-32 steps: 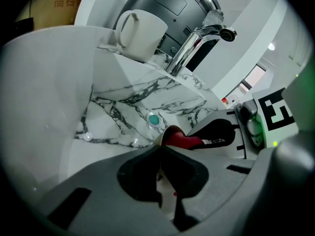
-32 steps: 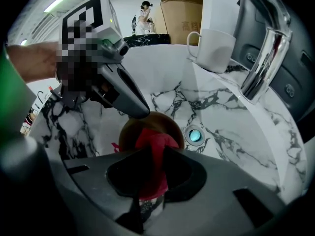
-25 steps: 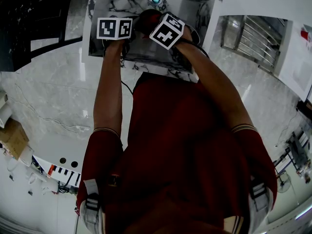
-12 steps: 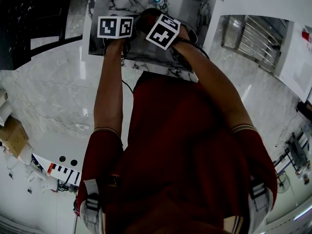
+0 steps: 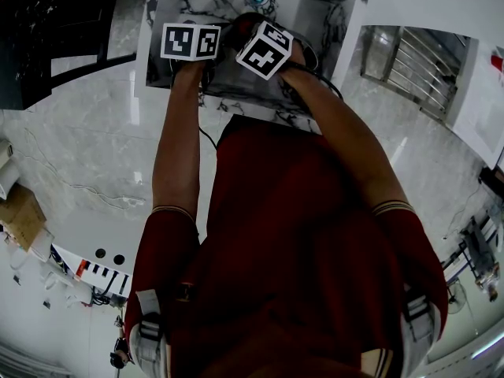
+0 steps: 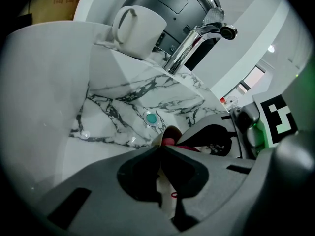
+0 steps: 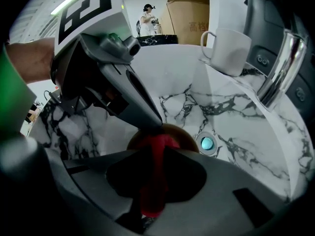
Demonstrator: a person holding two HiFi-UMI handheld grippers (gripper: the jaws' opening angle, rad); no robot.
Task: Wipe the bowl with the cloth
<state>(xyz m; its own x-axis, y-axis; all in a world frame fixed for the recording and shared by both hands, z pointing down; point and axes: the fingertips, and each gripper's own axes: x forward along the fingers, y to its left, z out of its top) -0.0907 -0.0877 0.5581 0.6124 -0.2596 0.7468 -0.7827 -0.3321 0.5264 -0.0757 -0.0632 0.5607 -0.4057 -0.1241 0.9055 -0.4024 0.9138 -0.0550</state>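
A small brown bowl (image 7: 186, 135) hangs over the marble sink (image 7: 236, 127). My left gripper (image 6: 162, 148) is shut on its rim; in the right gripper view the left gripper (image 7: 149, 120) slants down from the upper left onto the bowl's near edge. My right gripper (image 7: 156, 150) is shut on a red cloth (image 7: 153, 167), which is bunched against the bowl's inside. In the left gripper view only a sliver of the bowl (image 6: 171, 131) and of the cloth (image 6: 169, 141) shows past the jaws. In the head view both marker cubes (image 5: 189, 41) (image 5: 265, 50) sit close together above the sink.
A teal drain plug (image 7: 206, 143) lies in the sink bottom just right of the bowl. A white mug (image 7: 229, 48) stands on the far rim beside a chrome tap (image 7: 280, 68). The person's red shirt fills the lower head view. A person stands far off (image 7: 147, 16).
Both marker cubes have drifted slightly, the right one a little left and toward the left one. Both grips are unchanged.
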